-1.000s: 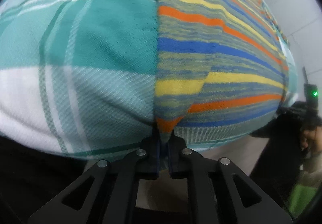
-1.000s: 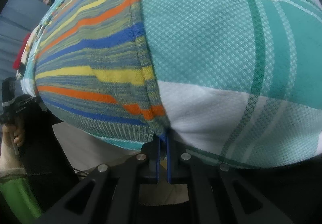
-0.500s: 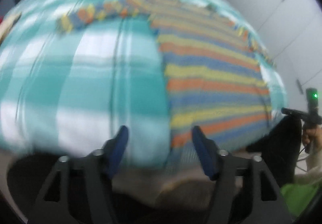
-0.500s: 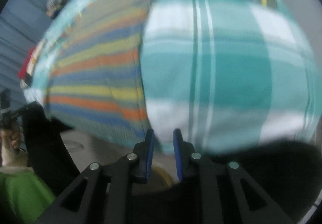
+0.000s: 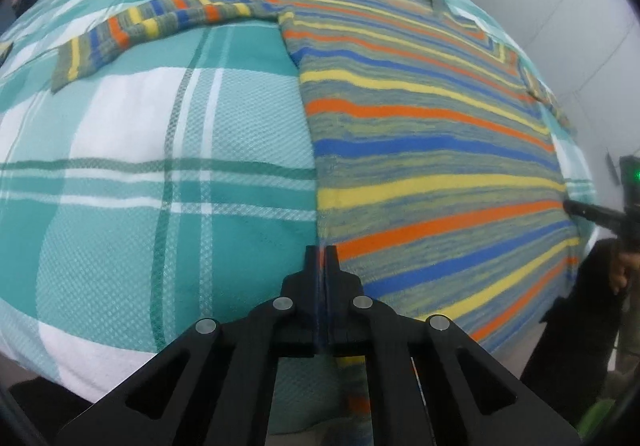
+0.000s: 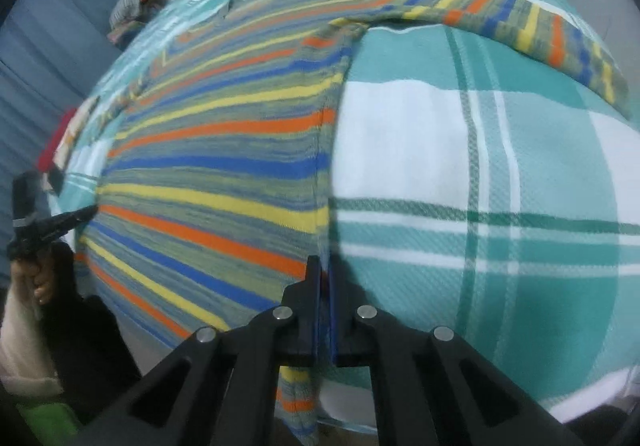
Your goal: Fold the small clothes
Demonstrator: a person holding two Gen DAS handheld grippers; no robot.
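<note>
Regripping after opening: both claws (image 5: 321, 252) (image 6: 323, 266) closed, seemingly pinching sweater (image 5: 420, 149) sides.

light: soft, even | focus: sharp | edges: fisheye-bent, dark vignette

The sweater's (image 5: 420, 149) lower hem is hidden behind both hand-held grippers.

The left gripper (image 5: 321, 252) points steeply downward, its jaws having just closed, and striped knit cloth is pinched between them and hangs below the black linkage. The right gripper (image 6: 323, 264) is tilted down likewise, its jaws also just closed, with a fold of the same cloth caught between them. Each gripper shows at the edge of the other's view, held in a bare hand (image 6: 38, 278) with a pale sleeve.
</note>
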